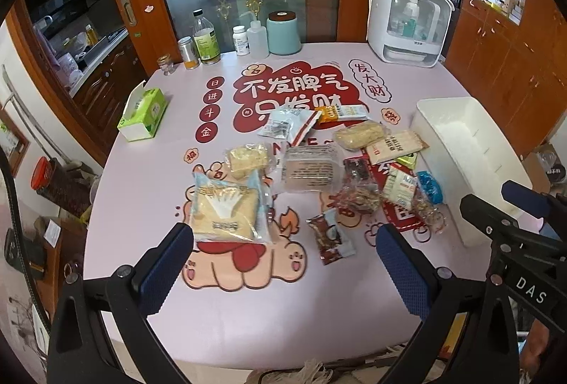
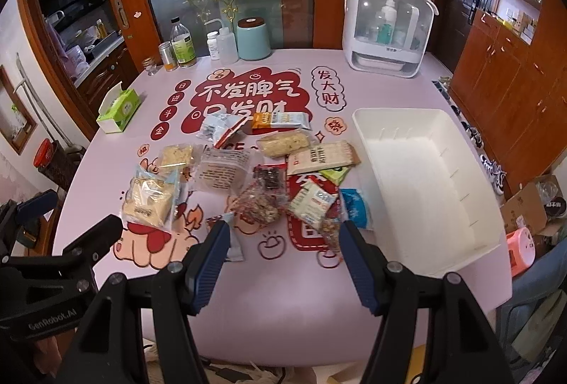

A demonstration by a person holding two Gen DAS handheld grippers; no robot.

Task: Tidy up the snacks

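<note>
Several snack packets lie in a loose pile mid-table: a bread packet (image 1: 223, 207) (image 2: 149, 199), a clear labelled packet (image 1: 308, 168) (image 2: 221, 168), a nut-mix bag (image 1: 358, 199) (image 2: 258, 203), a brown wrapper (image 1: 331, 238) and a blue packet (image 1: 430, 185) (image 2: 356, 207). An empty white bin (image 1: 471, 153) (image 2: 425, 178) stands to their right. My left gripper (image 1: 283, 230) (image 2: 81, 208) hovers open near the bread packet, holding nothing. My right gripper (image 2: 283, 224) (image 1: 490, 198) hovers open over the pile's near edge, between the nut-mix bag and the bin, also holding nothing.
A green tissue box (image 1: 143, 114) sits at the table's left edge. Bottles (image 1: 205, 40), a teal canister (image 1: 283, 31) and a white appliance (image 1: 407, 22) line the back. A cardboard box (image 2: 531, 203) stands on the floor at right. The table (image 2: 283, 295) shows bare pink near me.
</note>
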